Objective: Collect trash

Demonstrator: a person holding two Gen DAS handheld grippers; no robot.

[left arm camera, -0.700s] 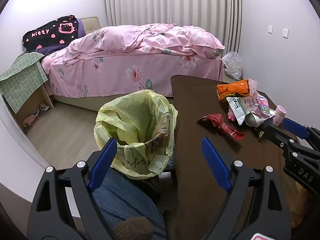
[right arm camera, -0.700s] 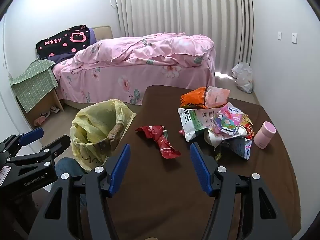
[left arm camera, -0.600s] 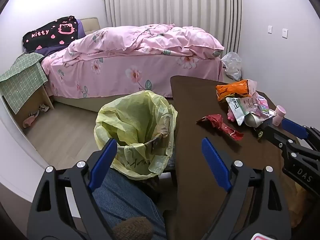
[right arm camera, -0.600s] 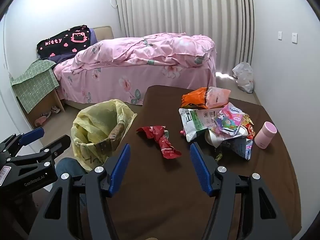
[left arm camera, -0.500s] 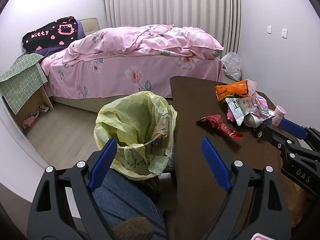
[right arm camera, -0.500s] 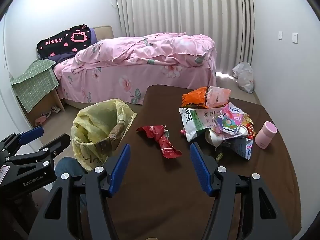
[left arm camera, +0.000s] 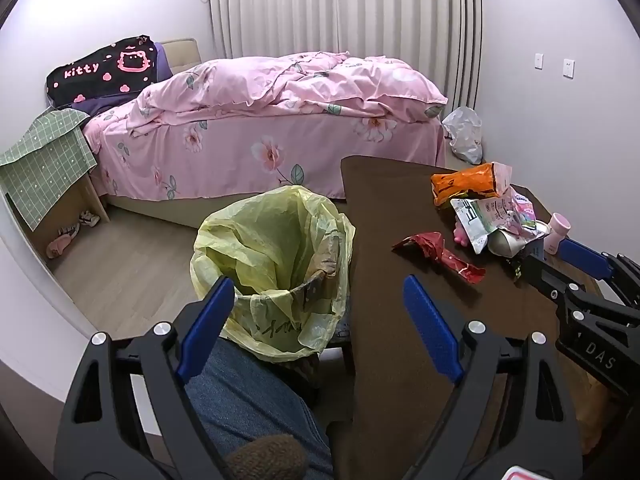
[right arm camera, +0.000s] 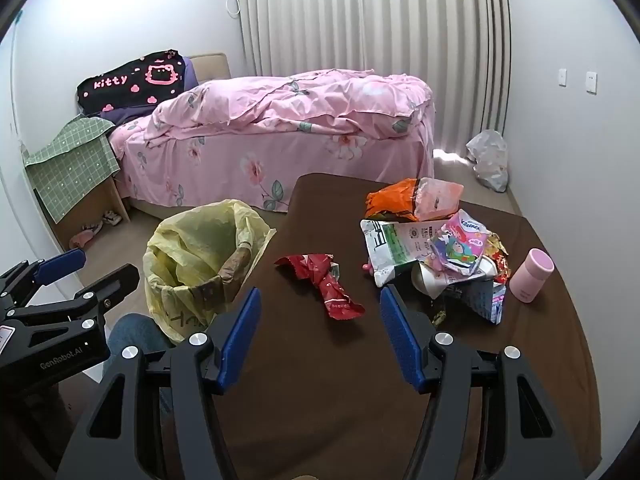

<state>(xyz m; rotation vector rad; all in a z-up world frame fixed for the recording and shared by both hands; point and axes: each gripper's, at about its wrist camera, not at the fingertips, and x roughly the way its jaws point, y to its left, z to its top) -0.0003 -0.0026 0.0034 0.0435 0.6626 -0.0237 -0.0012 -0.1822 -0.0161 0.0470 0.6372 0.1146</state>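
Both grippers are hovering with jaws spread apart, holding nothing: the left gripper by the bin (yellow-lined), the right gripper over the table, the red wrapper lying near its left edge.

Left gripper: jaws spread wide, nothing between the blue pads, tilted downward. Right gripper: jaws likewise wide apart and empty, tilted downward, to the right of the left one. Person's leg in blue denim: below the left gripper.
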